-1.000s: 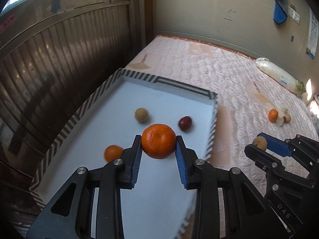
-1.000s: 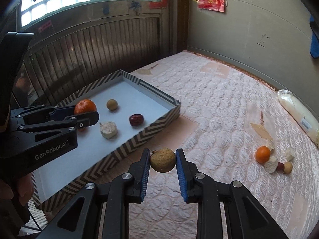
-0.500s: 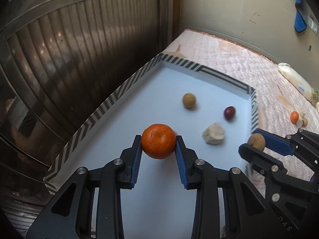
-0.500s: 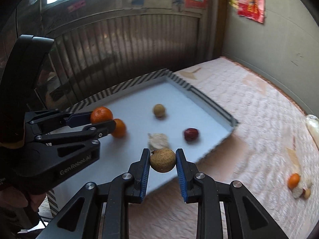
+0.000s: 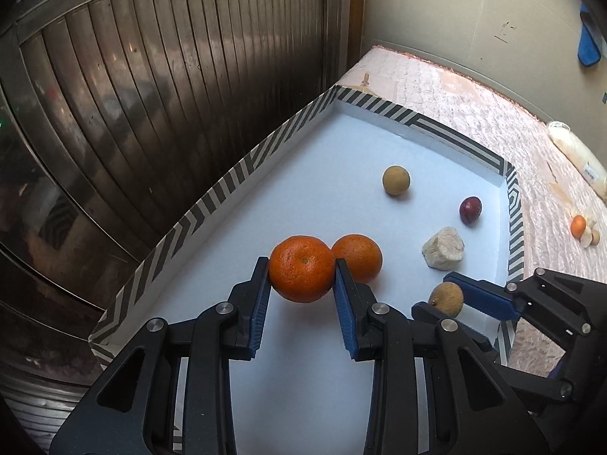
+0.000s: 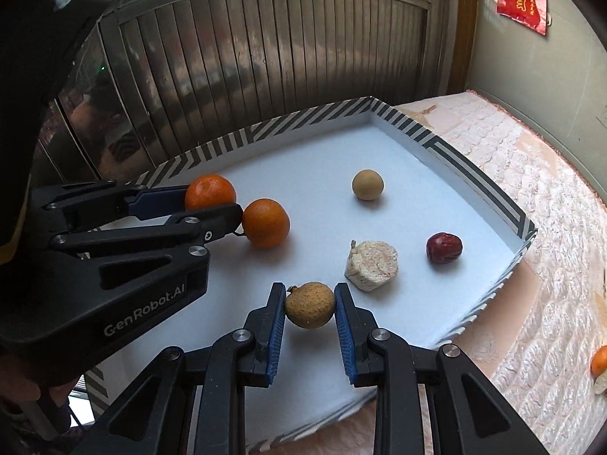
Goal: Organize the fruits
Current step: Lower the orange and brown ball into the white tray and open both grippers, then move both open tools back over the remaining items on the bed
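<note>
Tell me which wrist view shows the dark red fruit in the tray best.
The right wrist view: the dark red fruit sits large and unobstructed, its wrinkled skin visible, near the striped tray wall. The left wrist view shows it smaller and farther off, by the far corner, with little surface detail.

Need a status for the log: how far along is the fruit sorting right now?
Done: four pieces lie in the striped tray: an orange, a tan fruit, a red date and a pale chunk. In hand: left gripper holds a second orange, right gripper a brown fruit, both over the tray. Left: a small pile on the mattress.
</note>
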The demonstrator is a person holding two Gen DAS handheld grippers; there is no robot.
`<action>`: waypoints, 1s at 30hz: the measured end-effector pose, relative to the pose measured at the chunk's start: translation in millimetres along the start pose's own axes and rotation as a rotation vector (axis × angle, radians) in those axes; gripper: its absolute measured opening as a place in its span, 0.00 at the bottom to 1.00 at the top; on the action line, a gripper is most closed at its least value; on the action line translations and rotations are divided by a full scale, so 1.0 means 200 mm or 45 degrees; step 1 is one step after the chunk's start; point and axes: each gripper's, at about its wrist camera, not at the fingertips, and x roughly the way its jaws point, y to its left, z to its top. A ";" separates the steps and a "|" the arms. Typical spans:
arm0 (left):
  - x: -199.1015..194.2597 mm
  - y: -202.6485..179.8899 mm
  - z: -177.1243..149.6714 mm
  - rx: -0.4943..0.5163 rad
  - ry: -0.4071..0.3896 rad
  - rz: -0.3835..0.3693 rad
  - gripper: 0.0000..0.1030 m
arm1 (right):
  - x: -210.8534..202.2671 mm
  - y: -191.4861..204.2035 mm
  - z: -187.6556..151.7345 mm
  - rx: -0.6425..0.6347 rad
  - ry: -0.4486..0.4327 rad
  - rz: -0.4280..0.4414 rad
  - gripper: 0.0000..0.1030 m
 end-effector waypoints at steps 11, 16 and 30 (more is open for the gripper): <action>0.03 0.01 0.02 -0.019 0.042 0.015 0.37 | 0.01 -0.02 -0.01 0.007 -0.021 0.041 0.29; -0.03 -0.01 0.03 -0.013 -0.005 -0.005 0.55 | -0.10 -0.05 -0.03 0.034 -0.080 0.031 0.30; -0.14 -0.42 0.07 0.136 -0.089 -0.111 0.57 | -0.40 -0.34 -0.19 0.211 -0.159 -0.119 0.31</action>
